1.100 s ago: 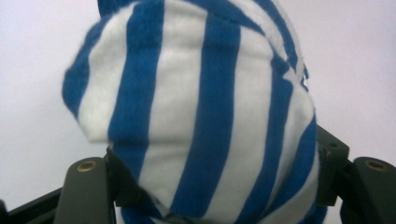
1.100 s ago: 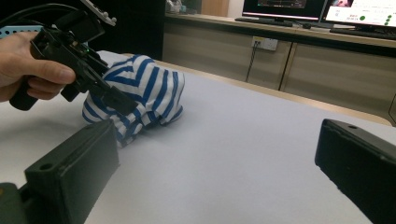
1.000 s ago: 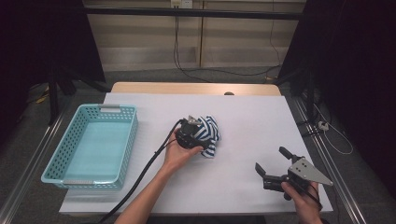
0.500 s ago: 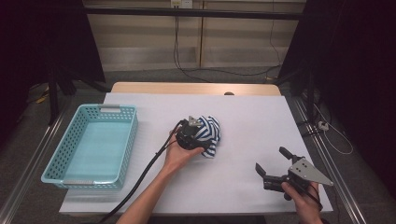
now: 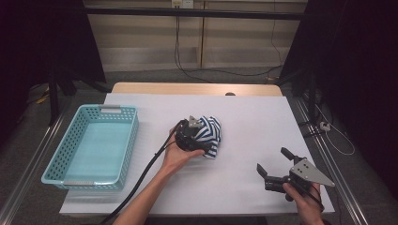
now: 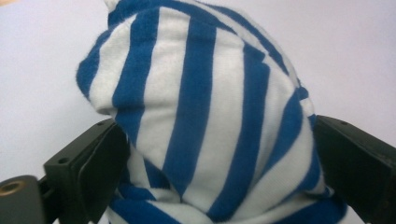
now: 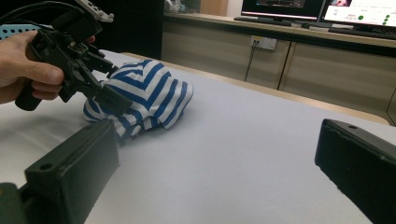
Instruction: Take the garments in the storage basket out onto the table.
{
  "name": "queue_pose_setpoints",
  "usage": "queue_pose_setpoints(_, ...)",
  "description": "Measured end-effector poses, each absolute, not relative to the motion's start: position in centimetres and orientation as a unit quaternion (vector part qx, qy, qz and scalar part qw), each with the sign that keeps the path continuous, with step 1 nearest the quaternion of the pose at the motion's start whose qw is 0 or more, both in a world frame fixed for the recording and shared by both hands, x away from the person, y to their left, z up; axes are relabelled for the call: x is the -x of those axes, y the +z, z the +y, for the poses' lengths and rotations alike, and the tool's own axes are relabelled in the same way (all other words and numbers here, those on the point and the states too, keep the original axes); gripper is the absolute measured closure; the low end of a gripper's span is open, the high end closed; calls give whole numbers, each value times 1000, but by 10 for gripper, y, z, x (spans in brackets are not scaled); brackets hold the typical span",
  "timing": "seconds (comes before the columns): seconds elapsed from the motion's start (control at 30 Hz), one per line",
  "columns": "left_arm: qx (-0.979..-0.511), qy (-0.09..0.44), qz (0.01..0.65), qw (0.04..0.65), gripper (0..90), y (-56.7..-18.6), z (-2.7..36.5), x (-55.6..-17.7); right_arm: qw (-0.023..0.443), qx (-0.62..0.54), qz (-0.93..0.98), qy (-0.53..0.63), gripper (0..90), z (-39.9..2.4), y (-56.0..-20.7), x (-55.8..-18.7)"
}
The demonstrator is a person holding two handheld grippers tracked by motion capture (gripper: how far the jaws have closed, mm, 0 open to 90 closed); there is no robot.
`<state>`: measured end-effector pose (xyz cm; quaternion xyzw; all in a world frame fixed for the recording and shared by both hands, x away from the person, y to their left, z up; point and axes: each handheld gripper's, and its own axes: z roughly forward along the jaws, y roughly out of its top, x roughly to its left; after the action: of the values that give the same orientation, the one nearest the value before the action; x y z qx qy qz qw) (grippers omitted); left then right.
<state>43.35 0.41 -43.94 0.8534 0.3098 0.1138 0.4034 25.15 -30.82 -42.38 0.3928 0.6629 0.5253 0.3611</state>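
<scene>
Meanwhile, at the left of the white table (image 5: pixel 244 122) sits an empty turquoise basket (image 5: pixel 91 145); near the middle lies a bunched blue-and-white striped cloth (image 5: pixel 210 133), with the left gripper (image 5: pixel 196 134) set over it. Its jaws have just been opening and now straddle the cloth (image 6: pixel 205 116), which bulges between them without being clearly pinched. Soft, light and floppy, it looks best taken by a thick fold near the top. At the near right, the right gripper (image 5: pixel 274 165) hovers with jaws apart, holding nothing.

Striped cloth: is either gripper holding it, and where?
Neither holds it. The left gripper straddles the striped cloth, its just-opening jaws wide at the bundle's sides. The right gripper is open, apart.
</scene>
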Motion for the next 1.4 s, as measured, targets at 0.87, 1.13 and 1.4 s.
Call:
queue_pose_setpoints(0.87, -819, 148, 301, 466, 34, -402, 51, -406, 356, -394, 661, 529, 0, -301, -425, -260)
queue_pose_setpoints(1.13, -802, 144, 302, 494, 38, -400, 64, -384, 344, -395, 666, 532, 0, -296, -427, -260)
queue_pose_setpoints(1.4, -801, 170, 299, 491, 38, -402, 79, -368, 328, -387, 677, 533, 0, -280, -430, -272)
